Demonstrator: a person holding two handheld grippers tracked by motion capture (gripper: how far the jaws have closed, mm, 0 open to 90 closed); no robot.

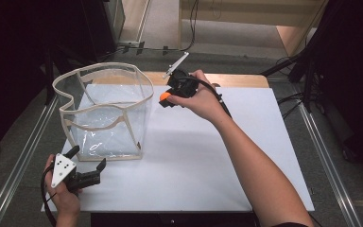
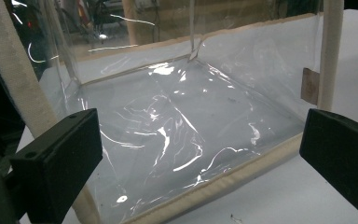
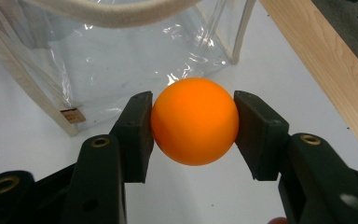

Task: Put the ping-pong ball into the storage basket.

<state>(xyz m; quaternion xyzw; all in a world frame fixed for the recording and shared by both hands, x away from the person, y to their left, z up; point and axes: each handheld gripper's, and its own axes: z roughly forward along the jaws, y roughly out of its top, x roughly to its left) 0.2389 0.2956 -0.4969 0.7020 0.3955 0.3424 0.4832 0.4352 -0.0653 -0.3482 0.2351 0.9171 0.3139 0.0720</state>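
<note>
Right gripper held the ball clamped beside the bag, mid-carry I'd say, needing a lift over its rim, while left gripper waited wide near the bag.

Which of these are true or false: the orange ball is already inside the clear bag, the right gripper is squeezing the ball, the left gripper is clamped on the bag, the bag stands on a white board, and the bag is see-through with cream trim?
1. The orange ball lies inside the clear bag. False: it is held above the board, beside the bag.
2. The right gripper squeezes the ball. True: a jaw presses each side.
3. The left gripper is clamped on the bag. False: its jaws stand wide open in front of it.
4. The bag stands on a white board. True.
5. The bag is see-through with cream trim. True.
</note>
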